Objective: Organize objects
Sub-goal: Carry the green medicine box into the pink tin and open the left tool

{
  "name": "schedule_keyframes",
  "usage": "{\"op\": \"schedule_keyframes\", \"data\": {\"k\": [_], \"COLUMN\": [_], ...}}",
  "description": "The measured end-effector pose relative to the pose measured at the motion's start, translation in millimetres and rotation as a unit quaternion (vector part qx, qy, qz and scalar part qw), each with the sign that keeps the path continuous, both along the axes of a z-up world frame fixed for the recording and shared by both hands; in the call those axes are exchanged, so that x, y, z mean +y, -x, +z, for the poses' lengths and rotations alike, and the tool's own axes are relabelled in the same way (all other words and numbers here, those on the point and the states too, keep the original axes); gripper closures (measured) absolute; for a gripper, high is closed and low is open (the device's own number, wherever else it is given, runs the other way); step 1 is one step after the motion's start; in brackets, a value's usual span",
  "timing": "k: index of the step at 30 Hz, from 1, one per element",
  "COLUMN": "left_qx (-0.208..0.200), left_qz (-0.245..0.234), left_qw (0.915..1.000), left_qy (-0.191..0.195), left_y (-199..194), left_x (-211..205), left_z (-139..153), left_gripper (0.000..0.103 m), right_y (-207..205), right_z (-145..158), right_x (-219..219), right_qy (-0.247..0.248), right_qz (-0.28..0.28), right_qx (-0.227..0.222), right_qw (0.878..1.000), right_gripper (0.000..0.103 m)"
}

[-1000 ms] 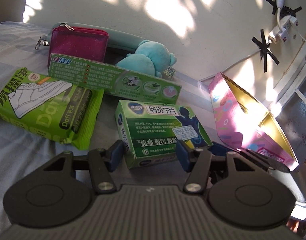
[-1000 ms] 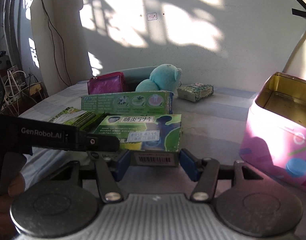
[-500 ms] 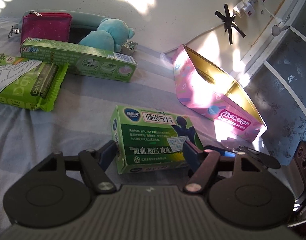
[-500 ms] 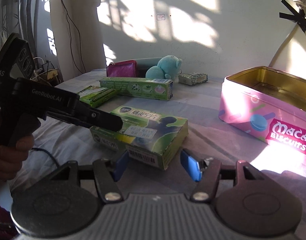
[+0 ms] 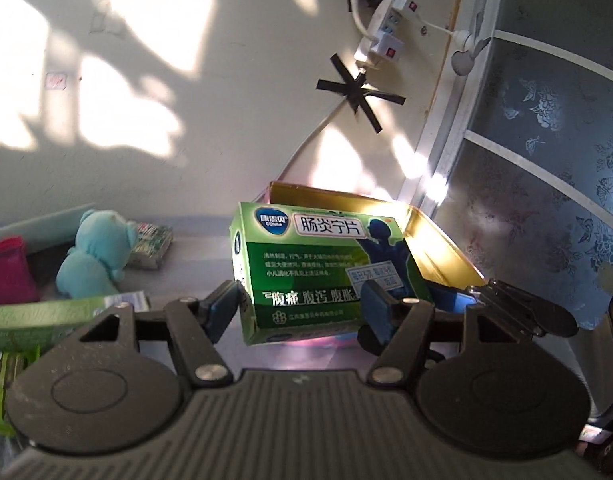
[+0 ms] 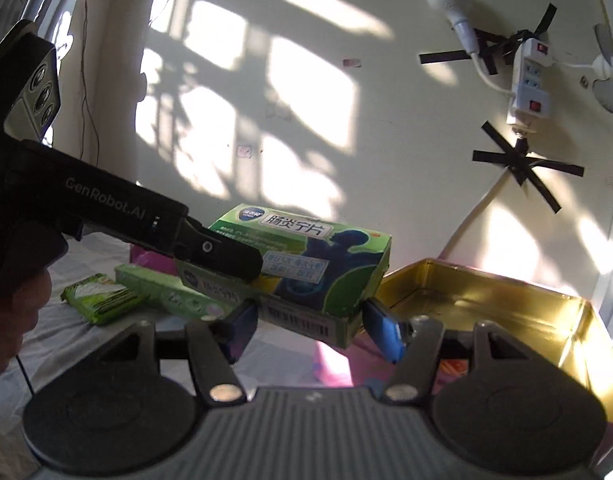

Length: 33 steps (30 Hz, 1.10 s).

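Looking through the left wrist camera, your left gripper has the green medicine box pinched across its short end, lifted in front of the open pink tin. It's light, crushable cardboard, so go easy. The teddy bear and toothpaste box sit off left, out of your way. From the right wrist camera, your right gripper clamps the box's barcode end too, with only the tin's near wall left to clear.
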<state>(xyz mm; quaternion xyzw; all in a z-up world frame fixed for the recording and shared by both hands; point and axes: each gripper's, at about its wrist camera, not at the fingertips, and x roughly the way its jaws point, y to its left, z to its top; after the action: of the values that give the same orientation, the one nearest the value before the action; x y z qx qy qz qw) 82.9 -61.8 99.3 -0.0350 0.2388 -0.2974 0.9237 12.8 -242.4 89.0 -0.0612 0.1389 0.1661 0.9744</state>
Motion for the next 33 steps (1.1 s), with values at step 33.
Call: {"op": "schedule_keyframes", "data": {"k": [33], "left_qx": [-0.002], "left_qz": [0.032], "left_qw": [0.9971], "left_qy": [-0.069], "left_y": [-2.2], "left_x": [-23.0], "left_z": [-55.2], "left_gripper": [0.033], "right_y": [-41.7], "right_z": [-39.6], "right_x": [-42.1], "right_qy": [-0.029], "right_qz": [-0.135], "right_qx": [-0.042], "right_qw": [0.99], "right_gripper": [0.04]}}
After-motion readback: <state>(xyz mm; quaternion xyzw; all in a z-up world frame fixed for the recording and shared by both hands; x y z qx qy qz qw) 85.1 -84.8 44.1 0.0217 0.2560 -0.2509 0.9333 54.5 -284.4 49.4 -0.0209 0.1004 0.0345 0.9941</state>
